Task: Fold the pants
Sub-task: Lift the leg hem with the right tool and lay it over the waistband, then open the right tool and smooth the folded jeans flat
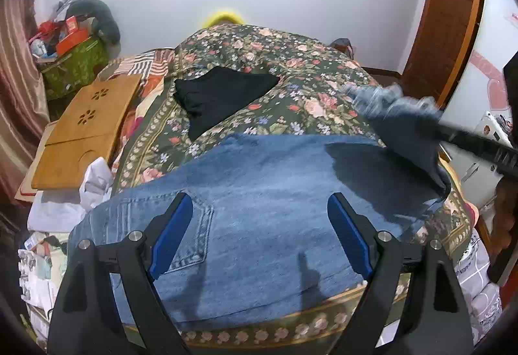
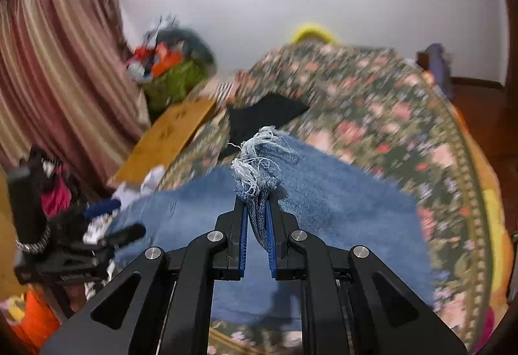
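Jeans [image 2: 323, 193] hem blurred in right hand-held gripper [image 2: 257, 209].

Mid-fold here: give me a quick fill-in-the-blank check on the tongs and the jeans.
1. The right tongs are shut on the jeans' frayed ____.
2. The left tongs are ____, holding nothing.
3. On the quilt beyond the jeans lies a ____ garment.

Missing: hem; open; black
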### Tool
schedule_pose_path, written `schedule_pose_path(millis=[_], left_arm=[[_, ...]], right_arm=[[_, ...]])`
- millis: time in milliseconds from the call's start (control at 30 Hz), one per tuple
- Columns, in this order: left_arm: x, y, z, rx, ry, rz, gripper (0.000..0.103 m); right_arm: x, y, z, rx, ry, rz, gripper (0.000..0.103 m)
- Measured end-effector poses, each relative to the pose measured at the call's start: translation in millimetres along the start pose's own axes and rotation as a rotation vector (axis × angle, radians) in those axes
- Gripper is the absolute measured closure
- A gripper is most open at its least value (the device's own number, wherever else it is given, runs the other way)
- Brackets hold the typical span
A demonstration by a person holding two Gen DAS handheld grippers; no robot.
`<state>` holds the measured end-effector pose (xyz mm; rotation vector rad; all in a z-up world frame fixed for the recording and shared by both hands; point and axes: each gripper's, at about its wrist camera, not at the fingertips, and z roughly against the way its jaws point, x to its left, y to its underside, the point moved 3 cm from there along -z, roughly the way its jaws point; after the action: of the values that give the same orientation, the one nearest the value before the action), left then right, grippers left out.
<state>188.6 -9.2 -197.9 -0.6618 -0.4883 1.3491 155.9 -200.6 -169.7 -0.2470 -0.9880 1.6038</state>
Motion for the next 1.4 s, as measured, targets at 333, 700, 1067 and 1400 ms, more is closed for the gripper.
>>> schedule_pose_path(millis=[333, 700, 1067, 1400], left_arm=[[-1.8, 7.2, -8.4, 0.032, -0.020, 0.002, 0.017], [-37.2, -19.2, -24.8, 0.016, -0.045, -0.065, 0.018], [-115.0, -38.8, -97.0, 0.151, 0.110, -0.123, 0.042], [-135.8, 2.0, -128.2, 0.213, 0.018, -0.248, 0.041]], right_arm=[[13.5, 56.3, -63.2, 0.230, -0.022, 0.042, 0.089], [0.3, 42.5, -31.1, 0.196, -0.049, 0.062, 0.063], [-97.1, 27.9, -17.0, 0.169, 0.117, -0.026, 0.063], [-117.0, 73.4, -26.8, 0.236, 0.108, -0.037, 0.060]])
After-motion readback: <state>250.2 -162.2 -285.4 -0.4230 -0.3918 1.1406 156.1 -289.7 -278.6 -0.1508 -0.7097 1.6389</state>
